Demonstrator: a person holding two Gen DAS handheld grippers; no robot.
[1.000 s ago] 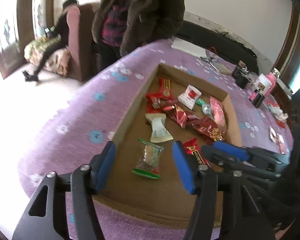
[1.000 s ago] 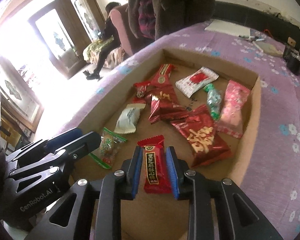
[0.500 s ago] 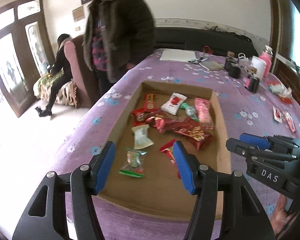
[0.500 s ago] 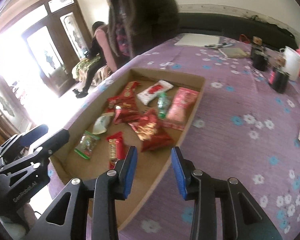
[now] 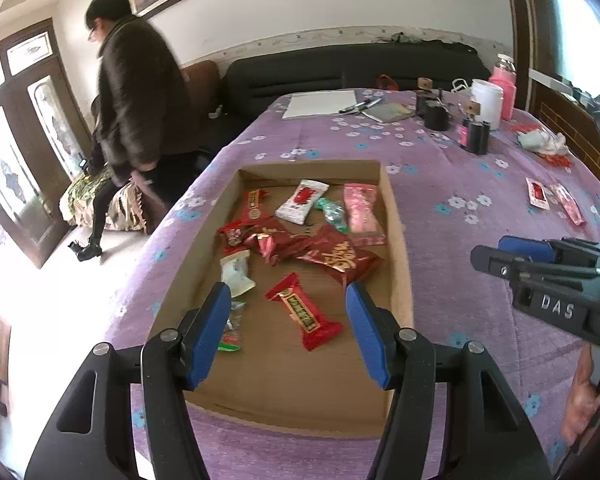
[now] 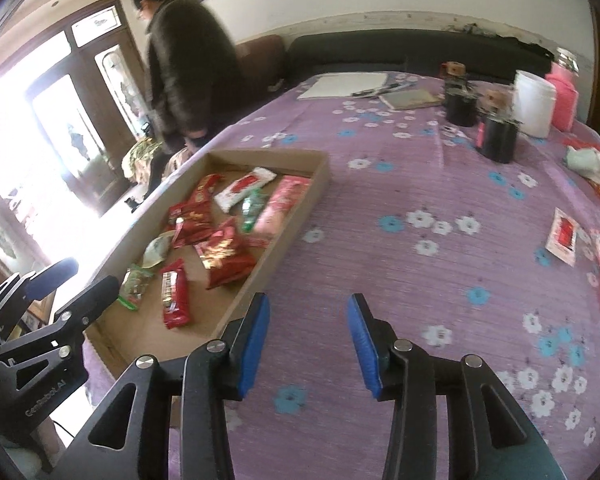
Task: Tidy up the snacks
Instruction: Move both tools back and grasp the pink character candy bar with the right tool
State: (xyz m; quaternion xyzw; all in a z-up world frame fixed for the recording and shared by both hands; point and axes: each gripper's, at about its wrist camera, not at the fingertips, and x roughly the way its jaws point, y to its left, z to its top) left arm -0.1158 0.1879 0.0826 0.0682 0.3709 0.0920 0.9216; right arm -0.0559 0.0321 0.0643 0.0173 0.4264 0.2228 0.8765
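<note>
Over the purple flowered table (image 6: 420,184), the right hand-held gripper (image 6: 308,340), jaws just opening and empty, should aim squarely at the flat red-and-white snack packet (image 6: 563,236); the left hand-held gripper (image 5: 288,332) stood apart, empty.

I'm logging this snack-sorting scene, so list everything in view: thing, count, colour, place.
cardboard tray: one, brown, on the table's left side
tablecloth: one, purple with flowers, covers the table
red snack packets: several, in the tray
white packet: one, red label, far end of the tray
pink packet: one, tray's far right
green candy: one, between white and pink packets
loose packets: two, red-white and pink, on the cloth at right
black cups: two, far end of the table
white jar: one, far right
left gripper: open, above the tray
right gripper: open, above the cloth, jaws just opening
</note>
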